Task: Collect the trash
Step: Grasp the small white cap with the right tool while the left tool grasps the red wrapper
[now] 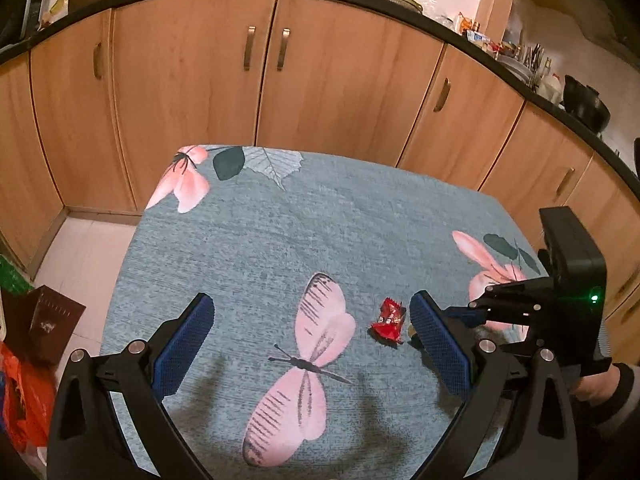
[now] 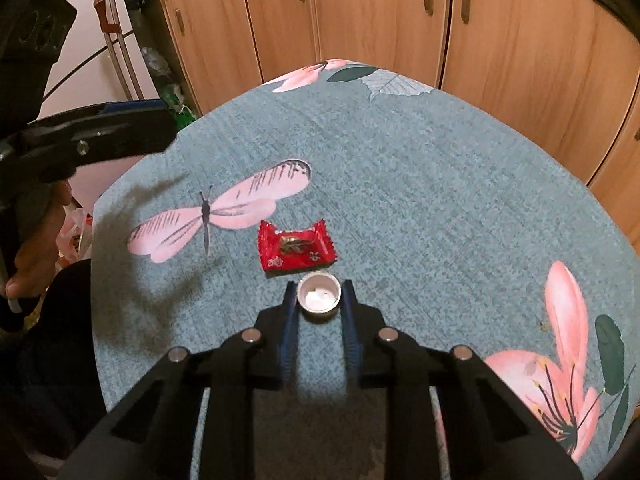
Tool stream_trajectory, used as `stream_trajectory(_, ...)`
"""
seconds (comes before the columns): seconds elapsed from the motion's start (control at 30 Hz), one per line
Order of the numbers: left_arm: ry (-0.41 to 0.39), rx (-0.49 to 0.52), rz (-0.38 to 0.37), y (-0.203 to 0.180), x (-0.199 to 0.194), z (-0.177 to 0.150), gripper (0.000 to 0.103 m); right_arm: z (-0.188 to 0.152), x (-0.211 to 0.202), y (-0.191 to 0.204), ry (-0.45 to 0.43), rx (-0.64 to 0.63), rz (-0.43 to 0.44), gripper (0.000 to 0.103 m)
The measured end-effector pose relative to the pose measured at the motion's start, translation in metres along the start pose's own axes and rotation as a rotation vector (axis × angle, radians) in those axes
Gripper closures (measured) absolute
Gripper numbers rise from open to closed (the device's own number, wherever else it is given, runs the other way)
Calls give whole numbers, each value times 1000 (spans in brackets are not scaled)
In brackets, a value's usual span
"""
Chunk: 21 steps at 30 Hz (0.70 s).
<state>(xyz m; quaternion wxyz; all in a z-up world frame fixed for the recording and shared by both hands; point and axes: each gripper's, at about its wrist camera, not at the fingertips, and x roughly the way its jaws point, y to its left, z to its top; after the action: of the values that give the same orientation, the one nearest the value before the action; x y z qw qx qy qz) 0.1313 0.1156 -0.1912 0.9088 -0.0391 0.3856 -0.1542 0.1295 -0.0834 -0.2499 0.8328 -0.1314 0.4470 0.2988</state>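
Note:
A crinkled red candy wrapper (image 2: 296, 246) lies flat on the blue-grey floral tablecloth (image 2: 440, 200), beside a printed pink dragonfly. Just in front of it sits a small white bottle cap (image 2: 319, 297), open side up. My right gripper (image 2: 319, 293) is shut on this cap, with a blue pad against each side. In the left wrist view the red wrapper (image 1: 387, 322) lies just inside the right finger of my left gripper (image 1: 312, 304). That gripper hovers over the table, wide open, with nothing held. The cap is hidden there behind that finger.
Wooden cabinet doors (image 1: 192, 92) stand close behind the table's far edge. On the floor to the left are a brown paper bag (image 1: 48, 320) and an orange plastic bag (image 1: 24, 400). A hand (image 2: 36, 240) holds the left gripper at the table's left side.

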Motion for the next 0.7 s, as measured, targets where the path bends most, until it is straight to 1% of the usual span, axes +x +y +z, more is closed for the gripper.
stream_trajectory(0.17,0,13,-1,-7,0,0,9,-3,-8,0,-15,3,-4,81)
stream_trajectory(0.3,6,43,-4,-17,4,1,9,-14,-23,-2,-28,9,-34,81)
stream_trajectory(0.4,39,150,-13,-39,17,0,9,-35,-48,-13,-59,69,-54,81)
stream_trajectory(0.43,53,202,-7,-48,22,-3,9,-45,-58,-18,-71,98,-55,81)
stream_trajectory(0.47,68,276,4,-61,30,-6,9,-58,-70,-24,-86,139,-56,81)
stream_trajectory(0.57,81,412,22,-84,46,-13,9,-87,-94,-38,-115,232,-62,81)
stream_trajectory(0.63,99,433,-5,-89,56,-13,9,-105,-111,-48,-148,303,-59,81)
stream_trajectory(0.7,128,413,-43,-89,69,-9,9,-116,-122,-55,-173,349,-57,81)
